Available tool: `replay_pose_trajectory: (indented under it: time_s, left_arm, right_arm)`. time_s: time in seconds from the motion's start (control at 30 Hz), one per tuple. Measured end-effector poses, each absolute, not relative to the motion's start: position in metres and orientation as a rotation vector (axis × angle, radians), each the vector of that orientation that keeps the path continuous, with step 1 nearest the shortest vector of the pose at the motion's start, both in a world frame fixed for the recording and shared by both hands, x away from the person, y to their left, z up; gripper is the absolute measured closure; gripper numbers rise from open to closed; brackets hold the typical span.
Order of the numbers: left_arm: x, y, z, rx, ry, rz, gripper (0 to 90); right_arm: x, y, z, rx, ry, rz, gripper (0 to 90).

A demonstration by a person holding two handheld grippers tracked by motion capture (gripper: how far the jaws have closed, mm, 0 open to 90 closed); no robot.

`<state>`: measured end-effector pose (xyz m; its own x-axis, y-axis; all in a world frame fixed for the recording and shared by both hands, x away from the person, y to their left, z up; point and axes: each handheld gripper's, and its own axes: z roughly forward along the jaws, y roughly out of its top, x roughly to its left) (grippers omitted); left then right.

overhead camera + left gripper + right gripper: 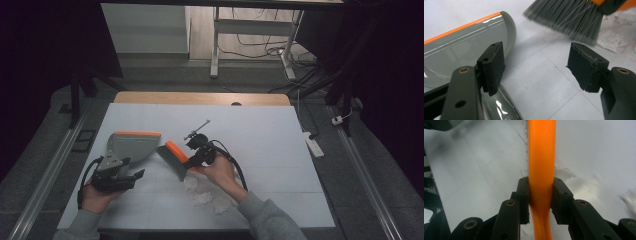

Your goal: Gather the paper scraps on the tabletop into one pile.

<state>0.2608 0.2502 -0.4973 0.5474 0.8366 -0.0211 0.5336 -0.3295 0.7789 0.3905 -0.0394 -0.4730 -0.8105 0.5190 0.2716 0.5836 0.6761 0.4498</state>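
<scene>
right gripper (541,195) clamped on orange brush handle (541,157); left gripper (536,67) wide apart, empty, beside dustpan (469,42)

My brush (174,156) has an orange back and grey bristles, and its handle runs bright orange between my black right-gripper pads (524,195). At nine o'clock from it the dustpan (131,145) is glossy grey with an orange lip. At six o'clock lie white paper scraps (205,197) on the pale tabletop (260,130).
</scene>
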Motion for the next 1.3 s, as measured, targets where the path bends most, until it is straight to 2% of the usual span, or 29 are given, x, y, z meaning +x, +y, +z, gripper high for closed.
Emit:
replay_pose_trajectory:
  time_s: [0.37,0.7,1.03,1.3]
  left_arm:
    - [0.262,0.248,-0.498,2.025,1.105,0.501,30.4]
    - [0.262,0.249,-0.499,2.021,1.109,0.505,30.5]
    - [0.262,0.247,-0.5,2.03,1.113,0.504,30.4]
    - [0.261,0.248,-0.5,2.022,1.116,0.503,30.5]
  right_arm:
    - [0.398,-0.099,-0.45,-1.053,-2.769,-0.923,70.5]
    - [0.371,-0.116,-0.415,-0.924,-2.767,-1.122,70.5]
    - [0.343,-0.095,-0.442,-0.746,-2.826,-0.904,70.5]
    - [0.354,-0.079,-0.463,-0.744,-2.884,-0.801,70.5]
